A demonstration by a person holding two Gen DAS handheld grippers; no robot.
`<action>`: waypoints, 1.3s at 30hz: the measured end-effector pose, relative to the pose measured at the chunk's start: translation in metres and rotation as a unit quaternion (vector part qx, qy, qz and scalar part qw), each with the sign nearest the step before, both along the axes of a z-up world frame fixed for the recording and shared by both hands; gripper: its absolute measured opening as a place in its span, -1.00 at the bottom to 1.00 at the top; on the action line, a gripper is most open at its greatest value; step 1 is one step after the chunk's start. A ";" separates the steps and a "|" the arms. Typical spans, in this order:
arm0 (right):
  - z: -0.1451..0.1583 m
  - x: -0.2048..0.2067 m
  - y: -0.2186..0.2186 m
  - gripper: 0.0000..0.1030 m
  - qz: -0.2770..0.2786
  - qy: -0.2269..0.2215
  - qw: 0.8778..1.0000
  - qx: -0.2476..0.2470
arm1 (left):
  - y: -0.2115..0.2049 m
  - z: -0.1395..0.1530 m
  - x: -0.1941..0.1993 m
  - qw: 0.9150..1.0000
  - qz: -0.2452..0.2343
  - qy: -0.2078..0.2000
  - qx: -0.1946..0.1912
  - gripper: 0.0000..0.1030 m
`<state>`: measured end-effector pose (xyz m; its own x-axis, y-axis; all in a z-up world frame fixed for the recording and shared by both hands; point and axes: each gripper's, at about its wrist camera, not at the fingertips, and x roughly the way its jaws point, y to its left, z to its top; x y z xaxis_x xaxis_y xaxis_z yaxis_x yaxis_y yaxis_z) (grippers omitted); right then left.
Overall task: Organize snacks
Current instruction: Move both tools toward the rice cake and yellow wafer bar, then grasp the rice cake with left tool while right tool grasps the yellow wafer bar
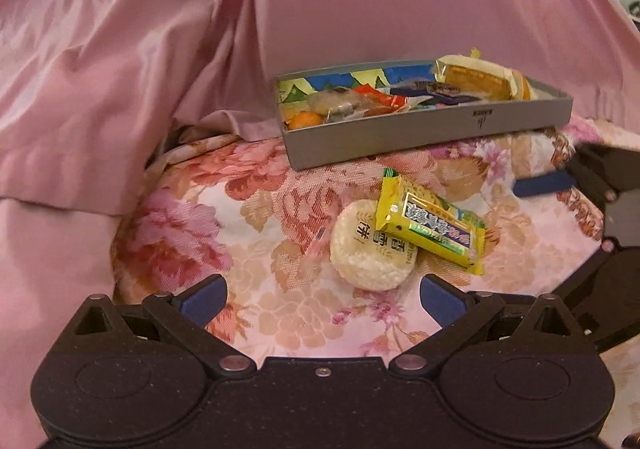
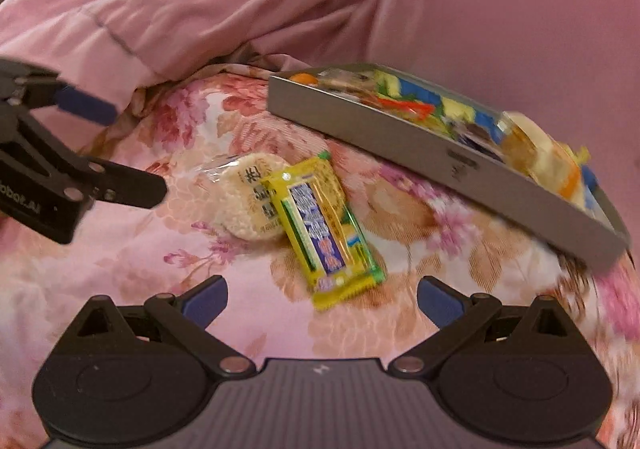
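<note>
1. The yellow packet [image 2: 326,225] lies on the flowered bedcover [image 2: 132,269], just ahead of the right gripper [image 2: 322,299] and roughly between its fingers, one end resting on top of the round rice cracker [image 2: 244,205].
2. That cracker, in a clear wrapper, sits just ahead of the left gripper [image 1: 324,297], a little toward its right finger, with the packet leaning over its far right edge.
3. Both grippers have their fingers spread wide apart and hold nothing.
4. Beyond both snacks stands the gray tray [image 1: 420,139], already holding several wrapped snacks and an orange piece at one end.
5. The step in hand looks like picking up these last two loose snacks. It should go best to take the packet first, since it lies on top; close across its narrow width, near the middle, so it does not droop.
6. Press lightly: the bedcover is soft and the cracker may break.
7. Behind everything, the pink quilt [image 1: 120,69] is bunched up.
</note>
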<state>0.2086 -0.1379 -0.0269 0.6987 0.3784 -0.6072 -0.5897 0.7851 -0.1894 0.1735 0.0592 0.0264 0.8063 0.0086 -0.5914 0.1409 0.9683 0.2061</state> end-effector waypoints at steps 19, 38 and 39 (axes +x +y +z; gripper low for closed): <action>-0.026 0.056 0.019 0.41 0.087 0.013 0.996 0.004 | -0.007 -0.025 0.020 0.999 -0.010 0.011 0.043 0.98; -0.028 0.038 -0.053 0.04 0.012 0.130 0.989 0.075 | -0.059 -0.061 0.041 0.988 -0.024 -0.003 0.153 0.98; -0.028 0.039 -0.056 0.04 0.010 0.132 0.988 0.083 | -0.062 -0.062 0.043 0.987 -0.026 -0.005 0.160 0.98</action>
<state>0.2472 -0.1937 -0.0549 0.5148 0.4998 -0.6965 -0.6172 0.7800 0.1034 0.2168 -0.0029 -0.0357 0.8162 0.1519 -0.5574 0.1853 0.8450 0.5017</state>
